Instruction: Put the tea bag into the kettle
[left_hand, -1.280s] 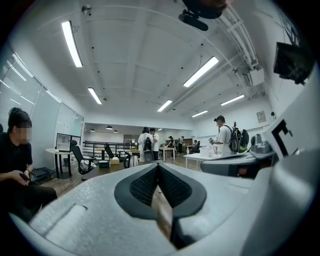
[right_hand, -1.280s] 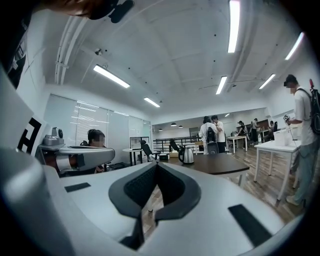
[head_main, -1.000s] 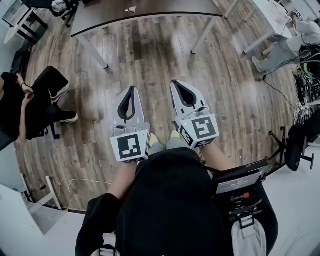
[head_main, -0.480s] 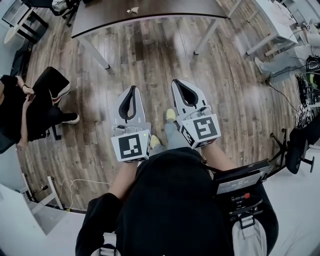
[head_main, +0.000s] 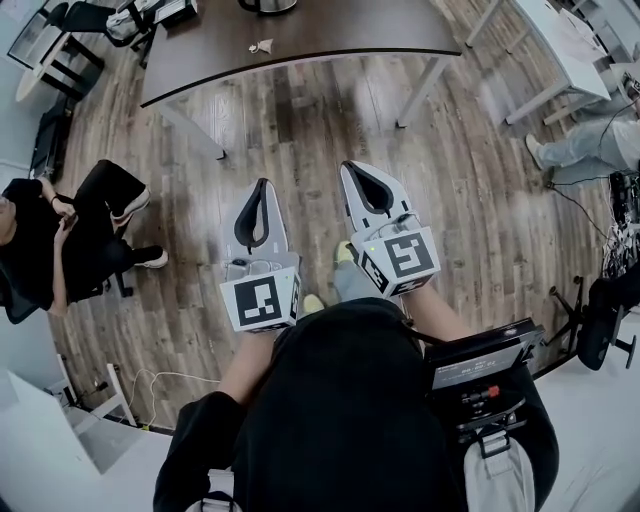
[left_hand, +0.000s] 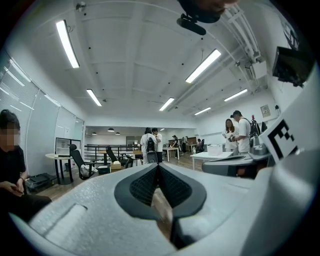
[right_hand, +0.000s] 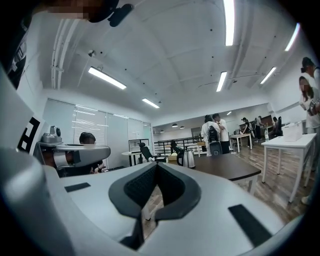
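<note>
Floorboards (head_main: 320, 120) separate left gripper (head_main: 263, 184) and right gripper (head_main: 351, 166) from table (head_main: 350, 30), kettle (head_main: 268, 5), tea bag (head_main: 262, 46).

Right gripper (right_hand: 156, 167): jaws closed tip to tip, nothing between them. Past the tips is a dark tabletop (right_hand: 227, 167), with a steel kettle (right_hand: 187, 158) upright near its far left end. Left gripper (right_hand: 75, 154) at frame left, seated person (right_hand: 89, 142) behind it. Two standing people (right_hand: 212, 131) beyond; white table (right_hand: 287, 142) at right.
</note>
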